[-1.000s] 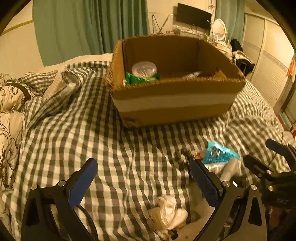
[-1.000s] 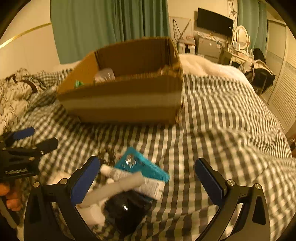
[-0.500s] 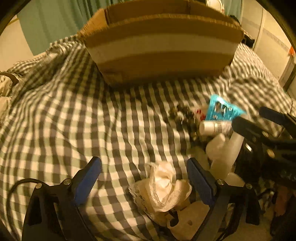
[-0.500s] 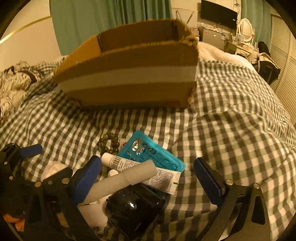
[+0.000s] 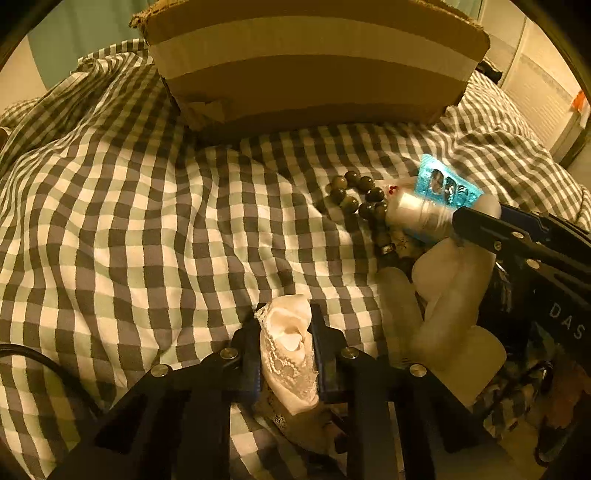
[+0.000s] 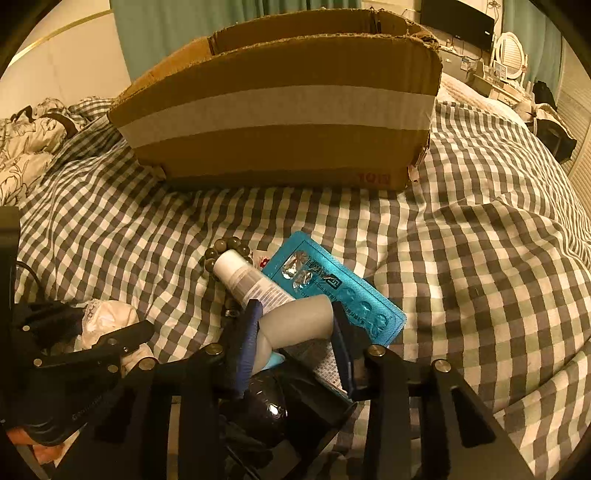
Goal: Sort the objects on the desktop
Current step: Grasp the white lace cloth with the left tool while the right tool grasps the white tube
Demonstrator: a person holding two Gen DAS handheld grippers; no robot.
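Two soft, light things sit in my grippers, both on the near side of the cardboard box (image 6: 280, 110). My left gripper (image 5: 286, 332) is closing on a lace cloth (image 5: 291, 354), limp, so I pinch its bunched middle. My right gripper (image 6: 295, 325) is closing around a pale tube (image 6: 299, 323), smooth, likely slippery, taken mid-body.

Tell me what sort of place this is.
Most likely a bedroom. The work surface is a bed with a checked cover and a floral pillow; behind it are green curtains, a wall-mounted screen and a round mirror.
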